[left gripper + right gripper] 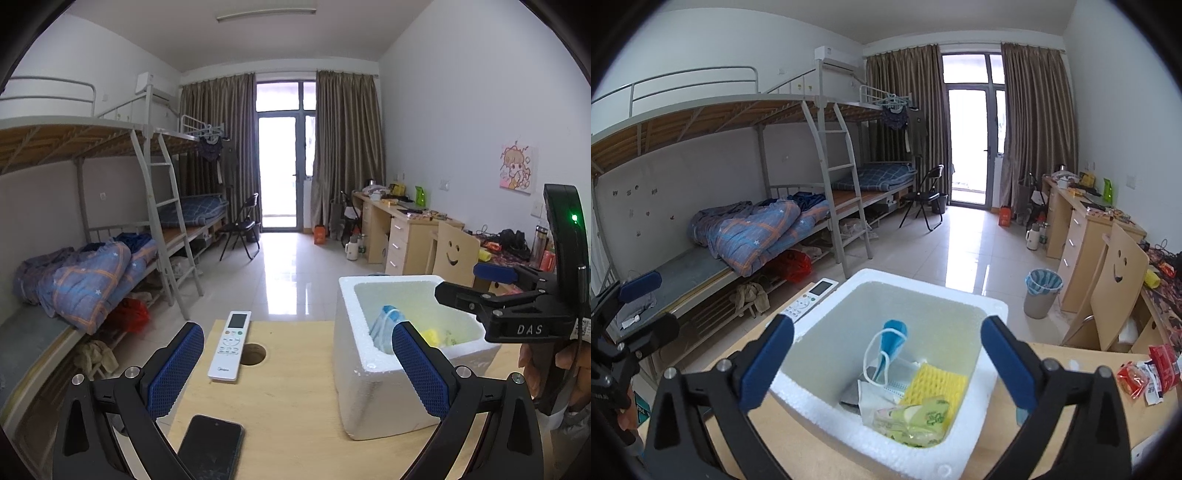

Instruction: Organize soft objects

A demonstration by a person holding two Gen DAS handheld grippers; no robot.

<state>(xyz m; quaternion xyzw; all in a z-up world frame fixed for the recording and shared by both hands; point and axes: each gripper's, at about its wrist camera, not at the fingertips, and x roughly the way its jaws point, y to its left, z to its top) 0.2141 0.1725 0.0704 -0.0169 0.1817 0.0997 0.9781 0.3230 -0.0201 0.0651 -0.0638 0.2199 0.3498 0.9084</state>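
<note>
Both your grippers — left gripper (297,363) and right gripper (886,363) — are spread wide, holding nothing. Soft things like the mask (888,345) and sponge (934,386) lie together in the foam box (827,410) — looks nearly done.

1. On the worktop (295,406) we see the foam box (380,391) at 3 o'clock, with the remote (229,346) at its left.
2. The phone (210,446) lies at 6 o'clock, nearer us than the remote.
3. In the box lie a face mask (886,354), a sponge (934,384) to its right, and a tissue pack (916,417) nearest us.
4. The snack packets (1148,373) lie on the worktop at 3 o'clock of the box.
</note>
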